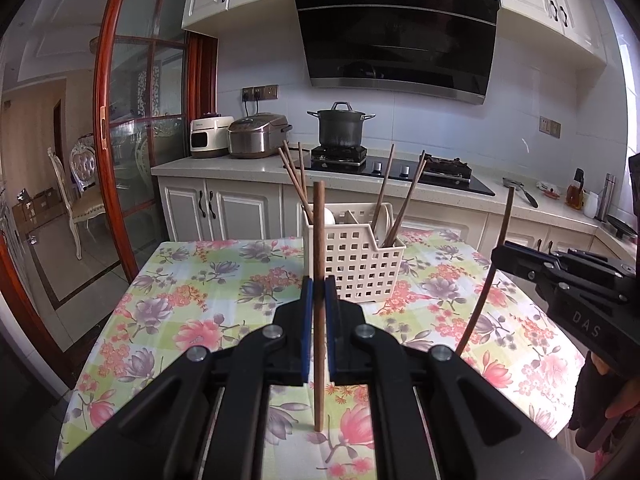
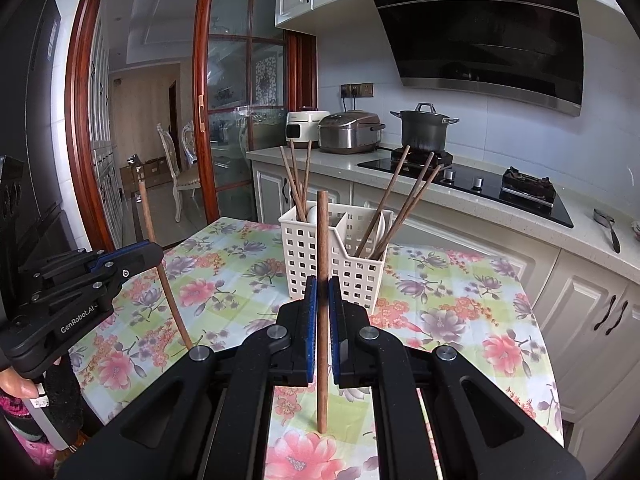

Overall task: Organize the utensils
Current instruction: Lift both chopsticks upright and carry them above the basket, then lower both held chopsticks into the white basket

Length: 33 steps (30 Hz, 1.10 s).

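Observation:
A white plastic caddy (image 1: 356,264) stands on the floral table, holding several brown chopsticks and white spoons in two compartments; it also shows in the right wrist view (image 2: 340,260). My left gripper (image 1: 319,292) is shut on an upright brown chopstick (image 1: 319,240), short of the caddy. My right gripper (image 2: 322,292) is shut on another upright brown chopstick (image 2: 322,240), also short of the caddy. The right gripper shows at the right of the left wrist view (image 1: 500,254) with its chopstick (image 1: 496,264). The left gripper shows at the left of the right wrist view (image 2: 154,250) with its chopstick (image 2: 160,264).
The table wears a floral cloth (image 1: 200,300). Behind it runs a counter with a rice cooker (image 1: 256,136), a pot (image 1: 342,126) on a hob, and bottles (image 1: 576,192) at the right. A glass sliding door (image 1: 136,128) stands at the left.

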{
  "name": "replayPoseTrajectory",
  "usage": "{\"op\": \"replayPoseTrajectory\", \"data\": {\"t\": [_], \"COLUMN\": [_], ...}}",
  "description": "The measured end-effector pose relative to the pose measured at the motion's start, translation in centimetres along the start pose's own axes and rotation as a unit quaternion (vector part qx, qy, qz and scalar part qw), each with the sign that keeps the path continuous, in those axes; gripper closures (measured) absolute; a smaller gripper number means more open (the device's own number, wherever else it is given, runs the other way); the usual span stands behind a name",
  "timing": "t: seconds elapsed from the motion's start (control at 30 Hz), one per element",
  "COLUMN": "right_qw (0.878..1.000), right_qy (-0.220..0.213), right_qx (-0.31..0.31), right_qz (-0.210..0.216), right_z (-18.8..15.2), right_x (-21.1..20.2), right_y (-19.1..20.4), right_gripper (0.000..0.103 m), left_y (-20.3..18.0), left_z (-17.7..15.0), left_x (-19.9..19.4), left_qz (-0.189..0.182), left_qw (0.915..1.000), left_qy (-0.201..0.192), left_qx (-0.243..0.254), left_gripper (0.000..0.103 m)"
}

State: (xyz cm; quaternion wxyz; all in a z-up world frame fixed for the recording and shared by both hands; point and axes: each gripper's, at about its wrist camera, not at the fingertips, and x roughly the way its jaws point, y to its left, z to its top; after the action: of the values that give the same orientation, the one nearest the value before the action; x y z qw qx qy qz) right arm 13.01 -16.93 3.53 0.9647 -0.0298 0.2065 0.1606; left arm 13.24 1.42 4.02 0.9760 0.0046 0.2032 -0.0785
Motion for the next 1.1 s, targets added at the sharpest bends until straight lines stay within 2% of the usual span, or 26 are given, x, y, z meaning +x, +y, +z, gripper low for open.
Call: {"op": "replayPoseTrajectory", "data": {"t": [0.4,0.67,0.8,1.03,1.1], "right_qw": [1.000,1.000,1.000,0.999,0.999], "right_qy": [-0.004,-0.014,-0.019,-0.023,-0.022], "right_qx": [-0.001,-0.013,-0.008,0.018,0.026], "right_qz": [0.000,-0.002,0.003,0.014,0.015], "right_z": [0.1,1.4,2.7,6.2,7.0], "right_x": [0.1,0.1,0.5,1.7,2.1], "right_y": [-0.2,0.2,-0.3,-2.3,-2.9], "right_gripper": [0.097,0.097,0.097,0.097,0.097], "left_y": [0.0,-0.2,-0.6,-0.4,-0.4], "left_z": [0.6,1.7,3.2,7.7,8.9], "left_x": [-0.4,-0.6,-0.1,1.8,2.3], "left_qz": [-0.003,-0.008,-0.015,-0.041,-0.039], "left_qw": [0.9999,0.9998,0.9994,0.9989,0.9990], "left_qy": [-0.011,-0.018,-0.023,-0.016,-0.017], "left_qx": [0.003,0.010,0.019,0.013,0.015], "left_gripper": [0.097,0.097,0.097,0.097,0.097]}}
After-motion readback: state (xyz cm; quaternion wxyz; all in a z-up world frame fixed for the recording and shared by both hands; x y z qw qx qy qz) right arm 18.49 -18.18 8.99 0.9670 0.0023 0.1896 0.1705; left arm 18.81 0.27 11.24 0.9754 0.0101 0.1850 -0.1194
